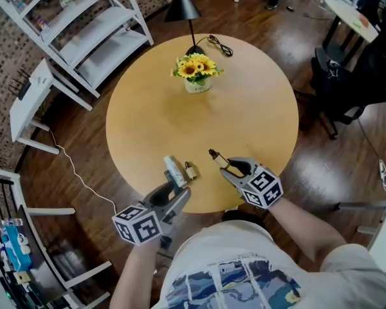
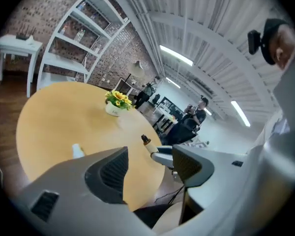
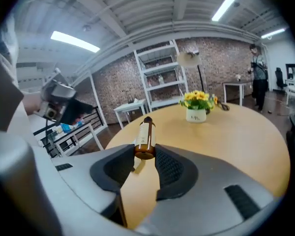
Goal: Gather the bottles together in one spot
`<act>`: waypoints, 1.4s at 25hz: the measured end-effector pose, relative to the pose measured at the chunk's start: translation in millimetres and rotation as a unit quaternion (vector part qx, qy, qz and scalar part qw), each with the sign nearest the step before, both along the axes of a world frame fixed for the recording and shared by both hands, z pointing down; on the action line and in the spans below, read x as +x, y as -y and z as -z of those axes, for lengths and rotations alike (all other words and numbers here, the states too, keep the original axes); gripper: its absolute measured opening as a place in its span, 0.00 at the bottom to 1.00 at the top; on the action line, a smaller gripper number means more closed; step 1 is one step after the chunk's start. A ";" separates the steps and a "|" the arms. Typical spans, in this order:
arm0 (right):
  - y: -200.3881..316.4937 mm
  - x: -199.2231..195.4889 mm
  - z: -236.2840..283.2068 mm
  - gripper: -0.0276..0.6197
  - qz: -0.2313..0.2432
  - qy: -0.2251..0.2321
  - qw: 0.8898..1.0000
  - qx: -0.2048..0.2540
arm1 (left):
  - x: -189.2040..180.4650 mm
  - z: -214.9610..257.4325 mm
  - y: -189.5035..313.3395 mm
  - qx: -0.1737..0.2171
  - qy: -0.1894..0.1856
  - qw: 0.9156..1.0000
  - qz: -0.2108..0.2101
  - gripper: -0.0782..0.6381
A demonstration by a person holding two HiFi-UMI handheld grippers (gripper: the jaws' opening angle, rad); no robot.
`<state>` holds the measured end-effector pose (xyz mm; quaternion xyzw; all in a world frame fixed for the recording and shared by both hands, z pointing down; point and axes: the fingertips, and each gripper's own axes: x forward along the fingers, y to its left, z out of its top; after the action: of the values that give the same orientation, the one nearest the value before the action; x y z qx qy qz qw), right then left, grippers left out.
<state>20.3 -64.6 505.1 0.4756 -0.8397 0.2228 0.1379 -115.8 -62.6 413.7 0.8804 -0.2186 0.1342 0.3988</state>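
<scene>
Amber bottle: label txt illegible.

Materials pass: table top is reading as smooth matt light wood, no glare. The floor is showing dark wood planks, semi-gloss, picking up light patches. Bodies of the left gripper and right gripper are looking like matt grey plastic. Their pads are showing dark, ribbed, rubbery. The amber bottle is coming across as glossy brown, glass or plastic I can't tell, wearing a matt cream paper label. The white bottle is looking like plain matt plastic. The flower pot is showing glossy white, ceramic-like. The brick wall is reading rough, the shelf unit smooth and white-painted.
</scene>
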 end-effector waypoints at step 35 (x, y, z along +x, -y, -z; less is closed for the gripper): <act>-3.7 75.5 70.5 0.36 0.022 -0.121 0.986 0.112 | 182.6 64.6 82.5 0.117 -0.032 0.991 -0.059 0.21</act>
<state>95.7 -61.0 434.5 0.4932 -0.8465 0.0654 0.1896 66.9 -145.1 349.1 0.9361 -0.1674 0.1035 0.2915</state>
